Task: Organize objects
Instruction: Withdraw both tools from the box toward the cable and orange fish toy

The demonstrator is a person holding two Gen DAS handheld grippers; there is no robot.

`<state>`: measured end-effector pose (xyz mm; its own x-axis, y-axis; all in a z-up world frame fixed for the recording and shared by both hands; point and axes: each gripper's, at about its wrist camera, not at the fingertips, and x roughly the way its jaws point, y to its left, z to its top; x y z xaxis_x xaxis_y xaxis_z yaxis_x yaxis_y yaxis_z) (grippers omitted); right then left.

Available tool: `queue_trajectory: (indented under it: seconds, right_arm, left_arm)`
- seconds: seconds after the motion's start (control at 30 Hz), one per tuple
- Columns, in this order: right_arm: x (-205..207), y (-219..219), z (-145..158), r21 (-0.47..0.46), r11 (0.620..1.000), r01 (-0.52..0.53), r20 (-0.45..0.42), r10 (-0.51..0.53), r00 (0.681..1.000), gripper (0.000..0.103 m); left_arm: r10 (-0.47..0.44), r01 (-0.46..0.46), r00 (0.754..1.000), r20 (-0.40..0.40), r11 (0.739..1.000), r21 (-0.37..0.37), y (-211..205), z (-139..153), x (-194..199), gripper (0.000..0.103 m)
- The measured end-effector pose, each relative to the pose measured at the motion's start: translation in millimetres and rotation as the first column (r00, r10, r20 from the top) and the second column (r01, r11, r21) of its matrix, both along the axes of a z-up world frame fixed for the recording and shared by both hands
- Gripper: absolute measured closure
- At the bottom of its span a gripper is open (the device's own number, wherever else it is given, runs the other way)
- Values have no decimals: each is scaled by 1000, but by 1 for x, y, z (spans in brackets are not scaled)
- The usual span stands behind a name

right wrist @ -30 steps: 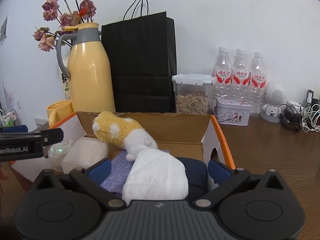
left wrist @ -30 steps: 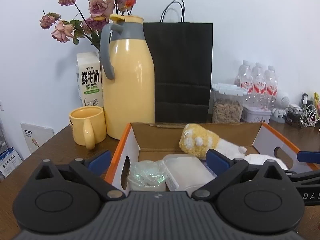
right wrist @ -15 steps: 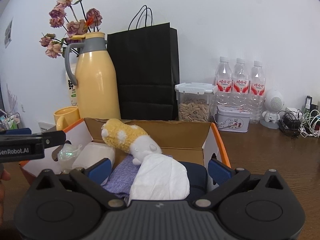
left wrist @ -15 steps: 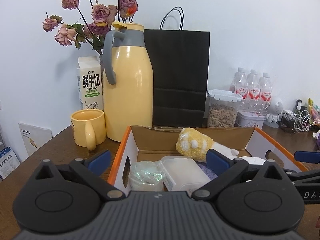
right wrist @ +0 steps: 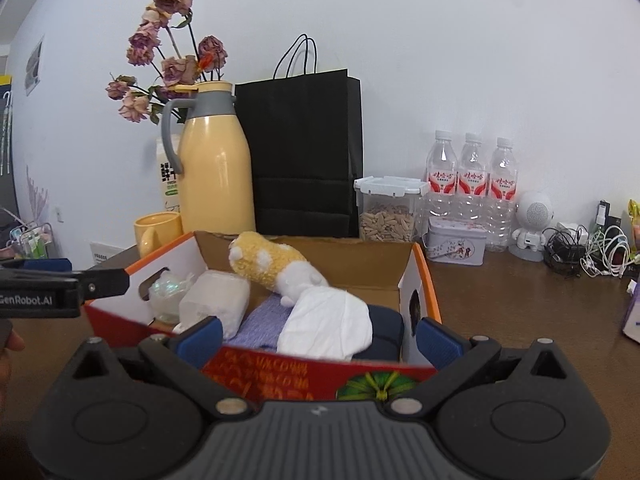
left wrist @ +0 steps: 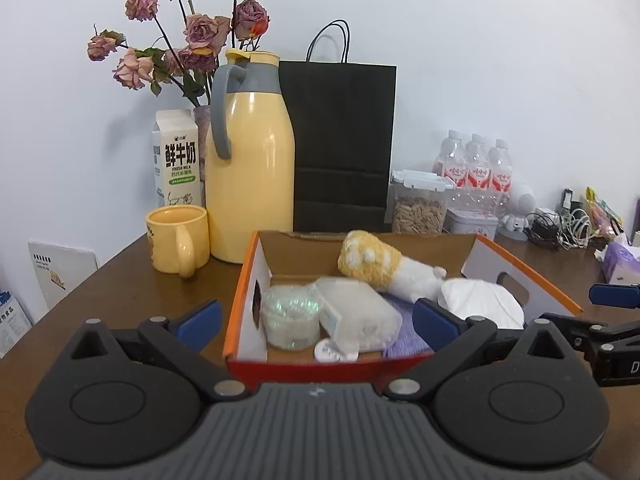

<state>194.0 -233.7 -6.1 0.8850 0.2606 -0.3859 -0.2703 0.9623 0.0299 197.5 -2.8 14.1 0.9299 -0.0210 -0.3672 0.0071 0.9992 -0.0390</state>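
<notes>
The open cardboard box (left wrist: 524, 270) with orange rims sits on the brown table (left wrist: 120, 276), in front of both grippers. Inside it, the yellow-and-white plush toy (left wrist: 384, 268) leans against the back wall at 12 o'clock, a clear round container (left wrist: 290, 316) lies at 9 o'clock by the left wall, a frosted plastic case (left wrist: 356, 312) just beside it, and a white crumpled cloth (right wrist: 326, 326) toward 3 o'clock over a purple cloth (right wrist: 262, 322). Both cameras sit farther back than a second ago: the box's red front wall (right wrist: 304, 372) now shows, where before only the interior did. The left gripper (left wrist: 316, 320) is spread wide, holding nothing; the right gripper (right wrist: 318, 334) likewise stands wide and empty. Beyond the box at 11 o'clock stand a yellow thermos (left wrist: 250, 176), a yellow mug (left wrist: 178, 238) and a milk carton (left wrist: 176, 160); a black paper bag (left wrist: 342, 148) stands at 12.
</notes>
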Motion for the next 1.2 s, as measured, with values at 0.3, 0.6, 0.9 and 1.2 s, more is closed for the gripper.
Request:
queue_trajectory:
  seconds: [0.3,0.6,0.9,1.2]
  right_arm:
    - [-29,-1,-16,-22,1000,-23,-77,21,997,0]
    - [-51,12,-30,-66,994,-85,-135,75,988,0]
    - [-57,24,-36,-99,985,-141,-163,124,979,26]
    - [-48,29,-43,-88,981,-173,-214,151,965,54]
  left_arm:
    - [12,-10,998,-56,999,34,8,-10,-22,0]
    - [21,-15,994,-110,998,53,15,-18,-39,0]
    - [15,-5,988,-156,998,63,17,-25,-48,0]
    - [13,-2,984,-175,998,62,16,-28,-52,0]
